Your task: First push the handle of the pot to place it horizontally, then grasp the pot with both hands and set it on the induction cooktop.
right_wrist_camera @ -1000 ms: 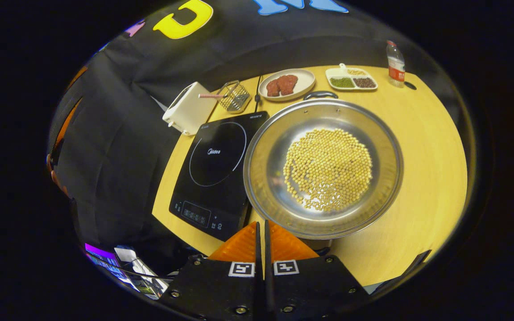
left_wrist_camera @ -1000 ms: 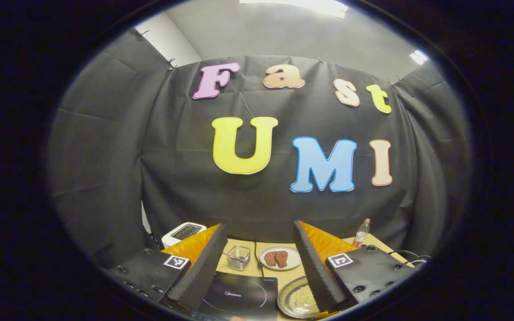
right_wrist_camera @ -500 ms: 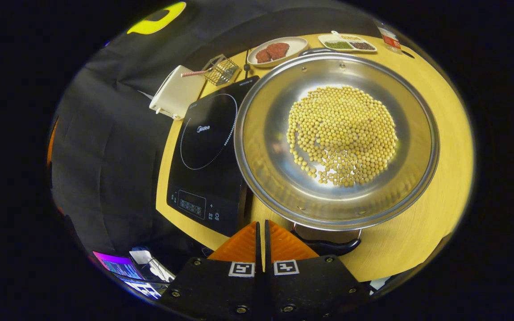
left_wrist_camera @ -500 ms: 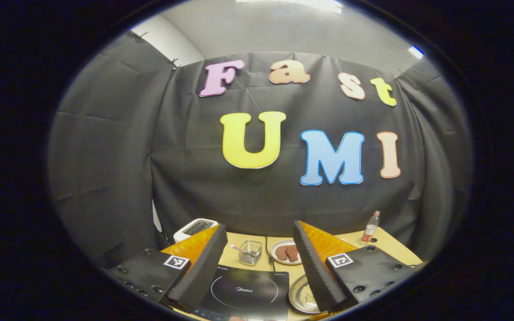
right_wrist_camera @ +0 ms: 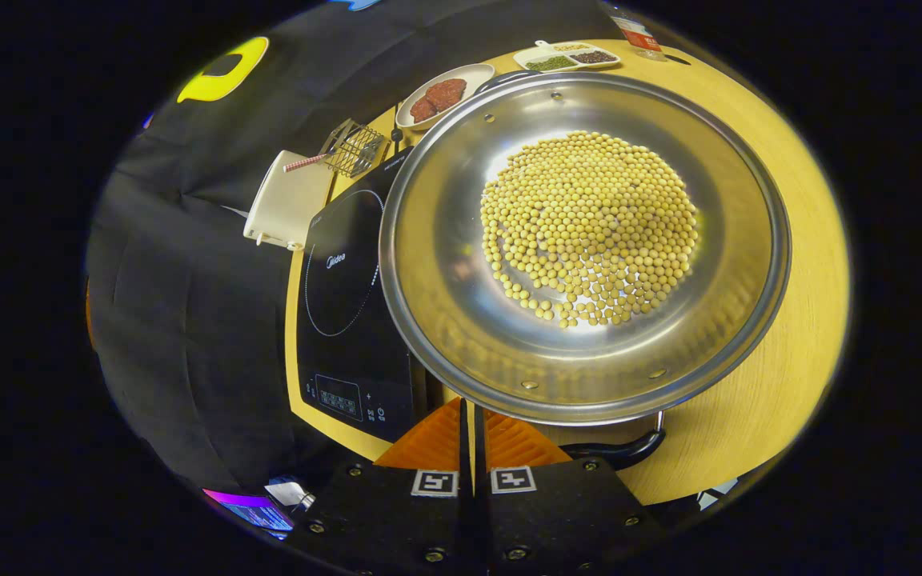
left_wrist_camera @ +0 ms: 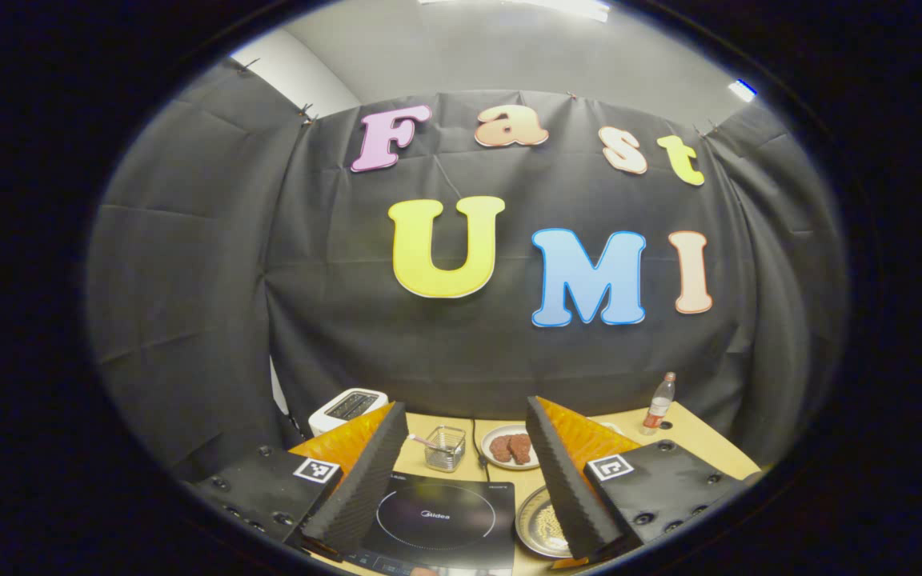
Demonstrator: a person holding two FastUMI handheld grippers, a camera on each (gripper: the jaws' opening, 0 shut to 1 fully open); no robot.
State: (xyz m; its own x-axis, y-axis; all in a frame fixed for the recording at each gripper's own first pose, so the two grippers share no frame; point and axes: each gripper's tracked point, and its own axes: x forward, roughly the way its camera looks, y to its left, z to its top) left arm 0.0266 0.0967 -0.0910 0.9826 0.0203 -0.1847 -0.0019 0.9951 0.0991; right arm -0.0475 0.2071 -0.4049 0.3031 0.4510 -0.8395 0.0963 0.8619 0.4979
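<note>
Right tool (right_wrist_camera: pixel 467 416): fingers pressed together, empty, tips at the near rim of the pot (right_wrist_camera: pixel 461 320), just beside its near handle (right_wrist_camera: pixel 621 452). Pot holds yellow beans (right_wrist_camera: pixel 589 216) and sits on the surface (right_wrist_camera: pixel 789 384), beside the induction cooktop (right_wrist_camera: pixel 341 320). Left tool (left_wrist_camera: pixel 461 464): spread wide, raised above the cooktop.

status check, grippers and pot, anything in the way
Left gripper open, above table. Right gripper shut, empty, at pot's near handle. Pot of soybeans beside induction cooktop, overlapping its edge.
</note>
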